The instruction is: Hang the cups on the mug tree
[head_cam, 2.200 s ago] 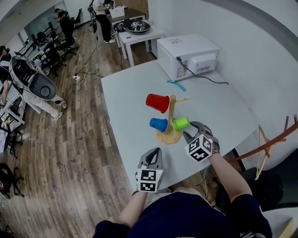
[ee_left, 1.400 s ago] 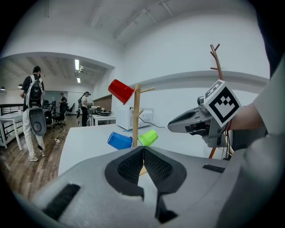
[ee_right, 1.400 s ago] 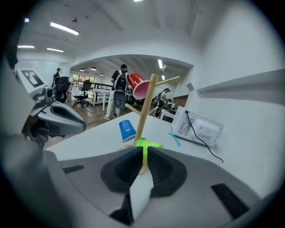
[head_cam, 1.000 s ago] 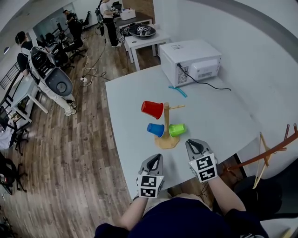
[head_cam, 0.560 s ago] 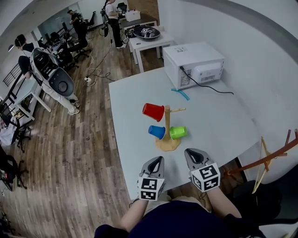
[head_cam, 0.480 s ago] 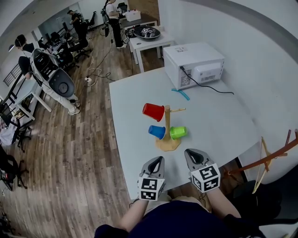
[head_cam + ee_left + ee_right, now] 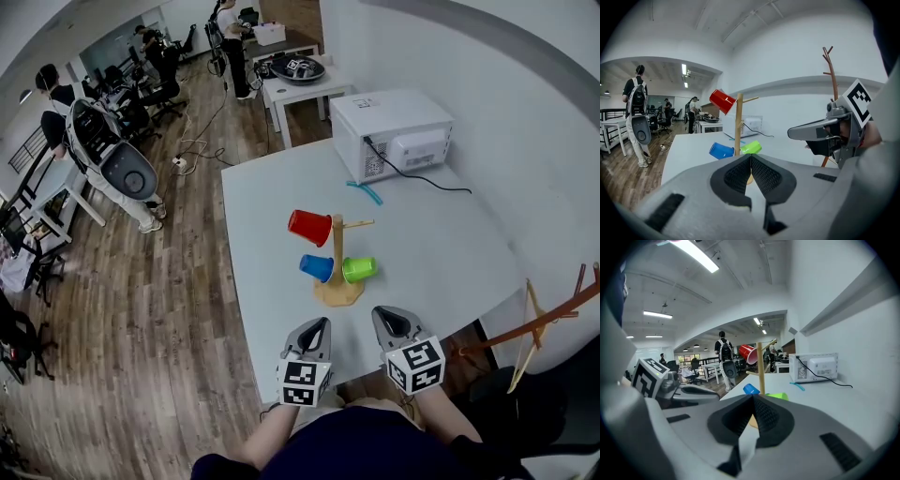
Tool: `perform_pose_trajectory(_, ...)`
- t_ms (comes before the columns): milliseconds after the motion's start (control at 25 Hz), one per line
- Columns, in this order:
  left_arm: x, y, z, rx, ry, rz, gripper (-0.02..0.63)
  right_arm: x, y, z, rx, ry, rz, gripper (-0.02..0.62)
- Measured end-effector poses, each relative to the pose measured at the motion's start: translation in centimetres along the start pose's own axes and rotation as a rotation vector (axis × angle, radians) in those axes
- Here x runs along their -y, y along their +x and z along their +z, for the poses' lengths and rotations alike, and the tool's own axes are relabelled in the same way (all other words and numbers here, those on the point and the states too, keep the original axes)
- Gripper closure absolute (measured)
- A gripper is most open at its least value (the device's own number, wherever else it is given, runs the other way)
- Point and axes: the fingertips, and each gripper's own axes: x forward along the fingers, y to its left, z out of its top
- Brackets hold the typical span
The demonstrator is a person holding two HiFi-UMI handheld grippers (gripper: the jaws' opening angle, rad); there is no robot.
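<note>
I am holding my left gripper [image 7: 316, 325] over the near edge of the table [image 7: 441, 246], its jaws pressing together on nothing. My right gripper [image 7: 387, 317] is hovering just beside it, to its right, and its jaws are also pressing shut and empty. Both pairs of tips are pointing slightly downward at the mug tree [image 7: 338, 251], which is standing upright on the table a little ahead of them, roughly between the two. A blue cup [image 7: 317, 267] is hanging low on the tree's left side and a green cup [image 7: 359, 269] low on its right, nearest my tips. A red cup [image 7: 309, 227] is hanging higher up on the left, mouth tilting outward. Farther beyond the tree a thin teal strip [image 7: 364, 192] is lying on the table. Past that a white microwave [image 7: 394, 131] is sitting at the table's far end. Well beyond and left of my jaws, people are standing on a wood floor [image 7: 169, 281].
</note>
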Motion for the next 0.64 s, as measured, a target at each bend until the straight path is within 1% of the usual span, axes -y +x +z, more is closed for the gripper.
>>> perform_pose_trajectory(400,0.06,0.11,0.15,0.001,-0.001,-0.006,0.586,0.11,-0.21,-0.44,0.001,0.028,0.012,0.566)
perform_pose_trajectory(640,0.08,0.26,-0.04,-0.007,-0.005,-0.008,0.586,-0.08,-0.36,-0.49,-0.006,0.026,0.028,0.566)
